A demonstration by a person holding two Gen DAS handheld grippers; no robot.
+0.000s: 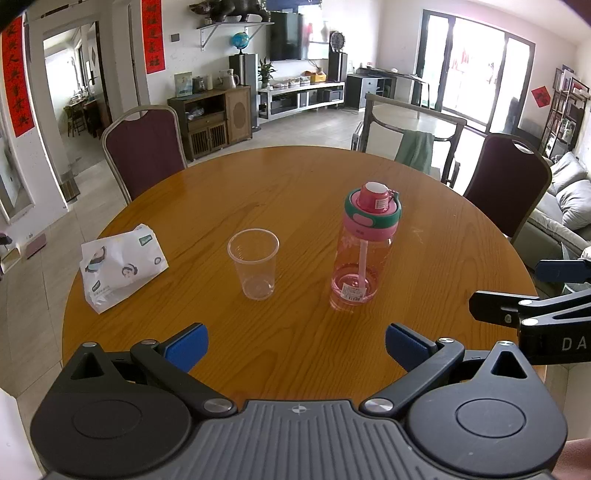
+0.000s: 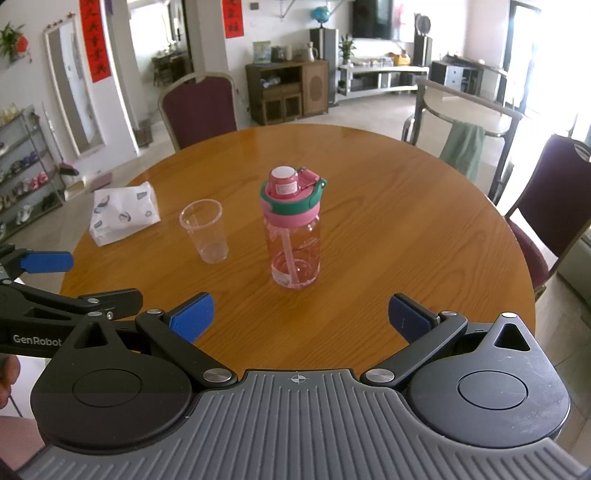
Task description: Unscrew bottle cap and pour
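Here, translucent pink bottle (image 2: 294, 236), ribbed clear cup (image 2: 205, 230).

A white printed tissue pack (image 1: 122, 264) lies on the round wooden table (image 1: 295, 177); maroon chairs (image 1: 146, 151) stand around it.

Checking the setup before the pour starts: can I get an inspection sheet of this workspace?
Surface: round wooden table, dry as far as visible.
Job's things: pink transparent bottle with pink-and-green cap on, upright; clear plastic cup upright, apparently empty, standing apart to the bottle's left.
Clutter: white printed tissue pack near the left edge.
Grippers: left gripper and right gripper open, holding nothing, short of the bottle.
Cables: nothing seen.
Surroundings: maroon chairs around the table, living room with TV behind.
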